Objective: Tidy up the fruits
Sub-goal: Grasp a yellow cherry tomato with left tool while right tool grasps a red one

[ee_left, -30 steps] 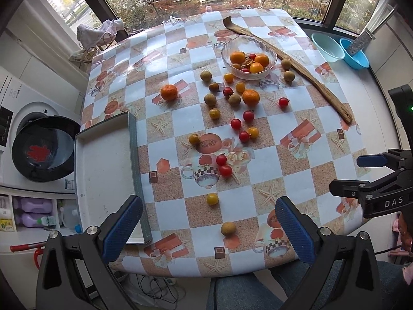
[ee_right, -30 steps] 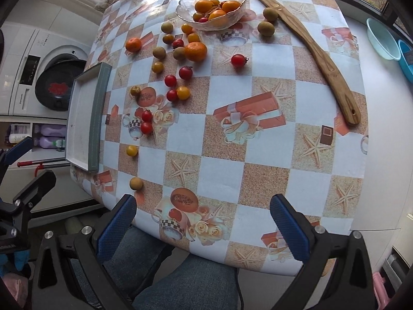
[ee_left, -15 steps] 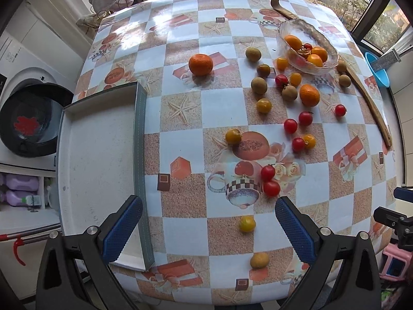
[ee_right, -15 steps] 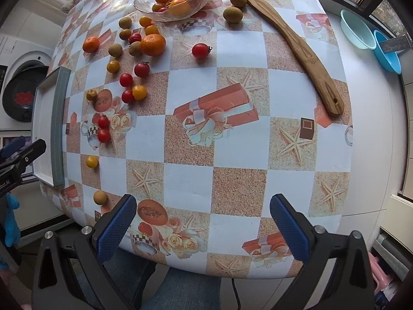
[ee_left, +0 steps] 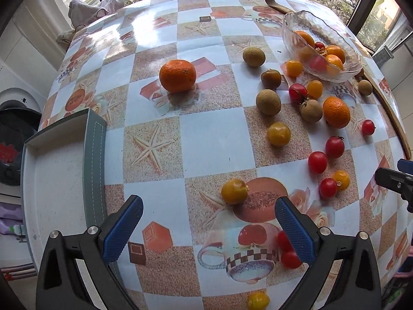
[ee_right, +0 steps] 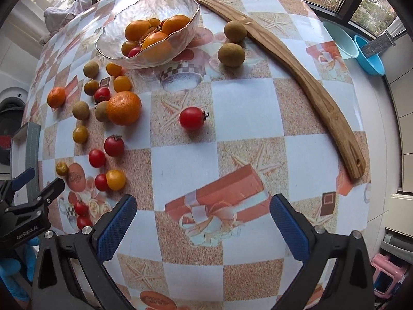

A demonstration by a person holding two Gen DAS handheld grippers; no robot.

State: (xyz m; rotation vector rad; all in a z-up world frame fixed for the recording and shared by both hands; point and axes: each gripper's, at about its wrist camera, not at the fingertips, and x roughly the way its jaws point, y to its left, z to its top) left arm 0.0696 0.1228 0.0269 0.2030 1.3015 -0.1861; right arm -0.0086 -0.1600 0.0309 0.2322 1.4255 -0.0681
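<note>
Loose fruit lies scattered on the patterned tablecloth: a mandarin [ee_left: 177, 75], brown longans [ee_left: 268, 102], several red and yellow cherry tomatoes. A glass bowl [ee_left: 296, 36] holds oranges and tomatoes; it also shows in the right wrist view [ee_right: 165, 7]. My left gripper [ee_left: 207, 222] is open and empty above the table, with a yellow tomato [ee_left: 234, 191] just ahead between its fingers. My right gripper [ee_right: 201, 221] is open and empty, hovering over the cloth; a lone red tomato [ee_right: 192, 118] lies ahead of it.
A grey-rimmed white tray [ee_left: 93, 155] sits at the table's left edge. A long curved wooden tray [ee_right: 309, 87] lies along the right side. Two blue basins [ee_right: 369, 56] stand beyond the table. A washing machine [ee_left: 13, 139] is left of the table.
Both grippers have moved forward and down over the table, closer to the fruit. Both stay open and empty.
</note>
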